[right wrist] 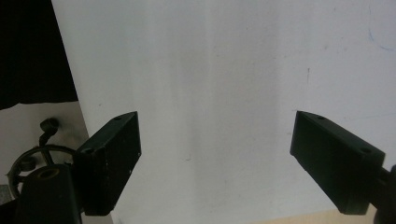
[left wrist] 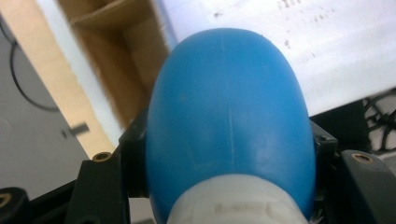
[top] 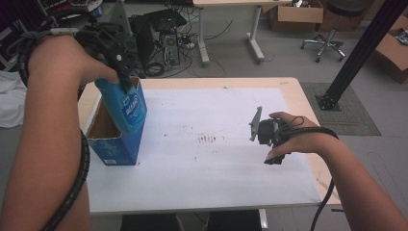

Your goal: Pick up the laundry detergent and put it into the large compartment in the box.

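Observation:
A blue plastic bottle with a white cap hangs tilted, its lower end inside the top of an open blue cardboard box at the table's left. My left gripper is shut on the bottle's upper part. In the left gripper view the bottle bulges between the two black jaws of the left gripper, with the box's brown inside beyond it. My right gripper hovers over the table's right side, away from the box. Its jaws stand wide apart over the white sheet with nothing between them.
A white sheet covers most of the wooden table. Behind the table are a computer tower, floor cables, a desk leg, an office chair and cardboard boxes. A black post stands at the right.

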The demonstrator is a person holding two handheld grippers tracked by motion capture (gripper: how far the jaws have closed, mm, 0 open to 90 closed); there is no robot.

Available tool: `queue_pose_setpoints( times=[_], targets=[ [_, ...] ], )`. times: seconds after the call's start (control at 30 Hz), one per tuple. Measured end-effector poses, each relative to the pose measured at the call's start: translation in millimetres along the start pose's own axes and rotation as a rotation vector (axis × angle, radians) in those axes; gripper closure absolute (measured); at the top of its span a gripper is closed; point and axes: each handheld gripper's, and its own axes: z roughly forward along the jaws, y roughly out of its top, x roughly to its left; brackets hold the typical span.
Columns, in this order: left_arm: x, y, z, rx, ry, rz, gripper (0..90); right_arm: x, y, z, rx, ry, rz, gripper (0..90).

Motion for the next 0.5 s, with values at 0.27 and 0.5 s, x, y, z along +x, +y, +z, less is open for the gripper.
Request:
queue_pose_setpoints(
  times=[0.27, 0.5],
  targets=[
    [28.0, 1.6, 2.7, -0.003, 0.036, -0.088, 38.2, -1.0, 2.0, 1.6, 0.003, 0.000, -0.005, 16.5],
    [44.0, 6.8, 5.9, -0.003, 0.067, -0.152, 38.2, -1.3, 6.9, 5.3, 0.015, 0.005, -0.011, 16.5]
  ],
)
